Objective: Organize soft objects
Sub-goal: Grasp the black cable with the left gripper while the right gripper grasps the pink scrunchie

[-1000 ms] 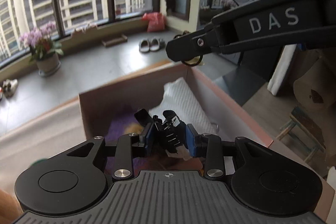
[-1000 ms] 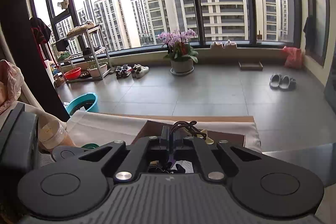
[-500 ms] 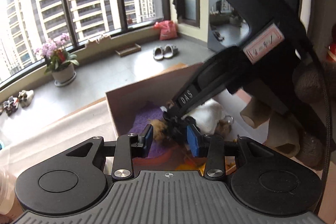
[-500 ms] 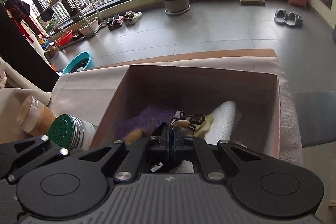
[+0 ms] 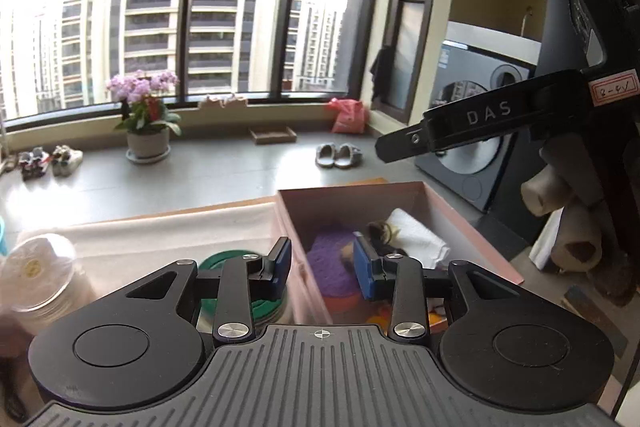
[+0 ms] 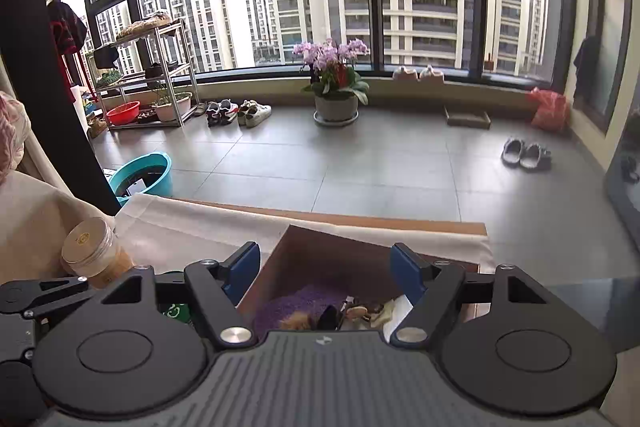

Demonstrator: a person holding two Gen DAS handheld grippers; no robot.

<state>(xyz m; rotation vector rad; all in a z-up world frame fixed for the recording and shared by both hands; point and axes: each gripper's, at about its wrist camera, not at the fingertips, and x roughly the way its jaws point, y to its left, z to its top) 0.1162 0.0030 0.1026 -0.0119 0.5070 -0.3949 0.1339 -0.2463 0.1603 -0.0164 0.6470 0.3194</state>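
Left gripper (image 5: 322, 265): jaws apart, nothing between the blue pads, hovering over the cardboard box's (image 5: 472, 223) near-left wall. Right gripper (image 6: 324, 273): jaws spread wide, empty, above the same box (image 6: 328, 247). Inside the box: white rolled towel (image 5: 416, 237), long axis running from the far wall toward the near right; purple mat (image 5: 332, 259) lying flat to its left; small dark item with a tan part (image 5: 380, 229) on top between them, orientation unclear. Green-lidded jar (image 5: 228, 263) and clear jar (image 5: 38, 269) stand left of the box on the cloth.
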